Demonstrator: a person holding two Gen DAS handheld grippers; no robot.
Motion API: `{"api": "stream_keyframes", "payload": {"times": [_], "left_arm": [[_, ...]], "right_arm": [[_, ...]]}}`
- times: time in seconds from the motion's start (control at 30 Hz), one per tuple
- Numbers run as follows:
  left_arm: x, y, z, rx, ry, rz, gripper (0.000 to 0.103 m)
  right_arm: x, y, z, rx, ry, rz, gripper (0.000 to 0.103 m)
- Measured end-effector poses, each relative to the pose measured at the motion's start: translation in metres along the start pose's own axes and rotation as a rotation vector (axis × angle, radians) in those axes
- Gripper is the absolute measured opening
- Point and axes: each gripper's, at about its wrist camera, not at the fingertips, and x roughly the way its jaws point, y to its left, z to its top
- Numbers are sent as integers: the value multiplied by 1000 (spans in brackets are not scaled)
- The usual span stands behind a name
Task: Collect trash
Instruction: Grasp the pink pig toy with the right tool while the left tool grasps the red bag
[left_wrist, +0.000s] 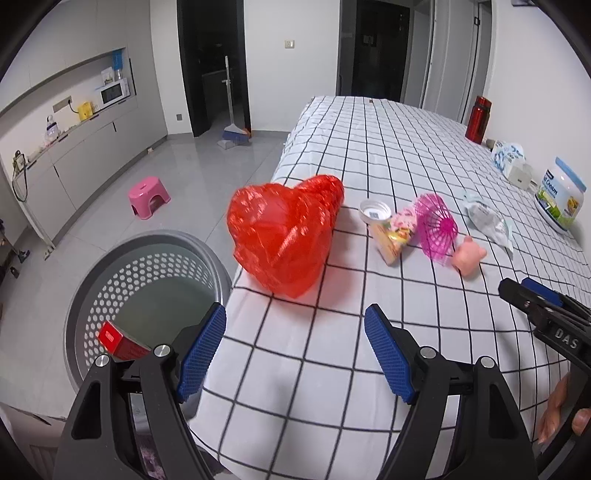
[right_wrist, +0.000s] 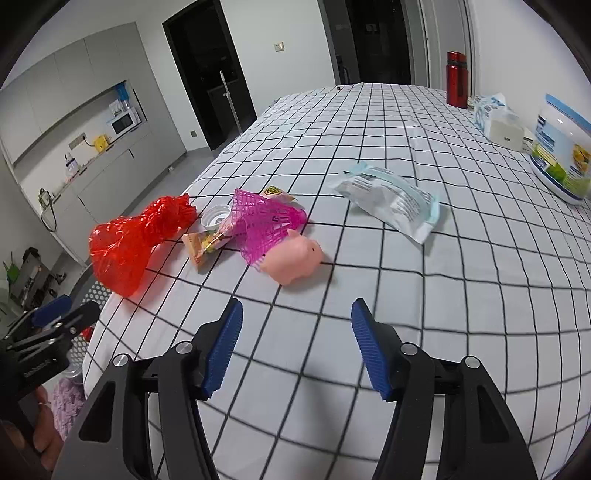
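A crumpled red net bag (left_wrist: 284, 236) (right_wrist: 136, 240) lies at the near left edge of the checked tablecloth (left_wrist: 388, 155). Beside it sit a white lid (left_wrist: 374, 211), a snack wrapper (left_wrist: 391, 236), a pink net (left_wrist: 436, 225) (right_wrist: 266, 225), a pink pig toy (left_wrist: 469, 256) (right_wrist: 295, 262) and a pale blue-white packet (right_wrist: 391, 199). My left gripper (left_wrist: 295, 315) stands open just short of the red bag, nothing between its fingers. My right gripper (right_wrist: 297, 310) is open above bare cloth, a little short of the pig toy. Below the table edge stands a grey perforated basket (left_wrist: 92, 280) holding a red box (left_wrist: 118, 341).
Along the right side of the table stand a red bottle (left_wrist: 478, 118), a tissue pack (left_wrist: 511, 158) and a large white tub (left_wrist: 561, 199). On the floor are a pink stool (left_wrist: 149, 195) and a broom (left_wrist: 234, 133). A hand (left_wrist: 557, 410) holds the right gripper's handle.
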Motion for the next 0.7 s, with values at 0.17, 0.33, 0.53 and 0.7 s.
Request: {"api": "stream_keyframes", "payload": {"times": [0.17, 0.33, 0.53, 0.7], "left_arm": [[1, 10, 5, -10, -15, 6, 76], [0, 14, 3, -8, -26, -4, 77], [3, 20, -1, -20, -15, -19, 77], [3, 23, -1, -27, -22, -20, 77]], "right_arm": [[19, 11, 10, -34, 16, -20, 66], [34, 16, 16, -44, 27, -47, 67], [52, 18, 24, -54, 44, -104, 67], [66, 18, 26, -56, 65, -129, 67]]}}
